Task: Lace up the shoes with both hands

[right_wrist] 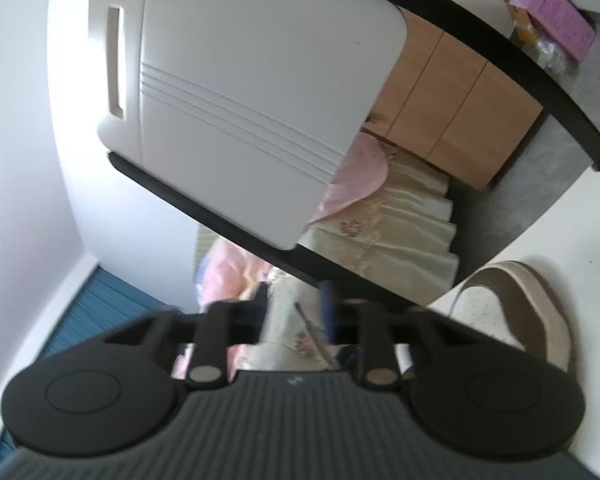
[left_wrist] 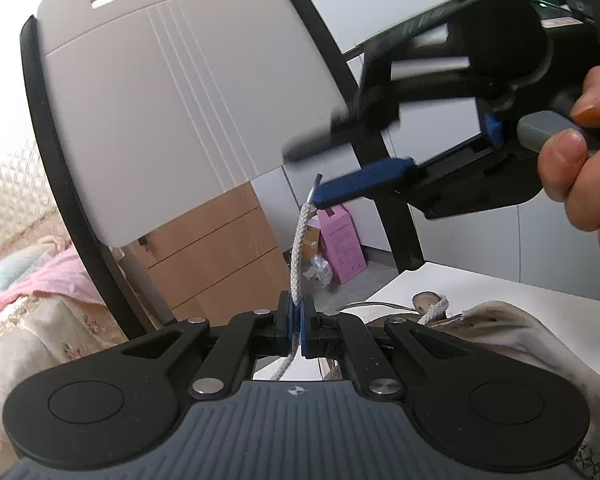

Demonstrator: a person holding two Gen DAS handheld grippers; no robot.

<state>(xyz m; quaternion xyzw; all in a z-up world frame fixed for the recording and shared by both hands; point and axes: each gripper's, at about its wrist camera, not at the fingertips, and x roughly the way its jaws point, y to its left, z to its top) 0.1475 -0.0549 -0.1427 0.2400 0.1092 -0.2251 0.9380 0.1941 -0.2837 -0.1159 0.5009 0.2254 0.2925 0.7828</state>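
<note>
1. Gripping the white lace (left_wrist: 298, 256) upright: left gripper (left_wrist: 296, 326), jaws clenched on it.
2. Right gripper (left_wrist: 320, 194) at lace tip; blurred, jaws look apart, can't tell.
3. Shoe (left_wrist: 496, 328) on white table (left_wrist: 540, 300), just right.

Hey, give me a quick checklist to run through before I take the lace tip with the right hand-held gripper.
1. Left hand-held gripper shut on the lace: ok.
2. Tip stands free above that grip: ok.
3. Tip lies between the jaws of the right hand-held gripper: ok; the lower blue finger is at it.
4. Right jaws clamped on the tip: not ok. They look apart and blurred.
5. Next eyelet on the shoe in view: cannot tell.
</note>
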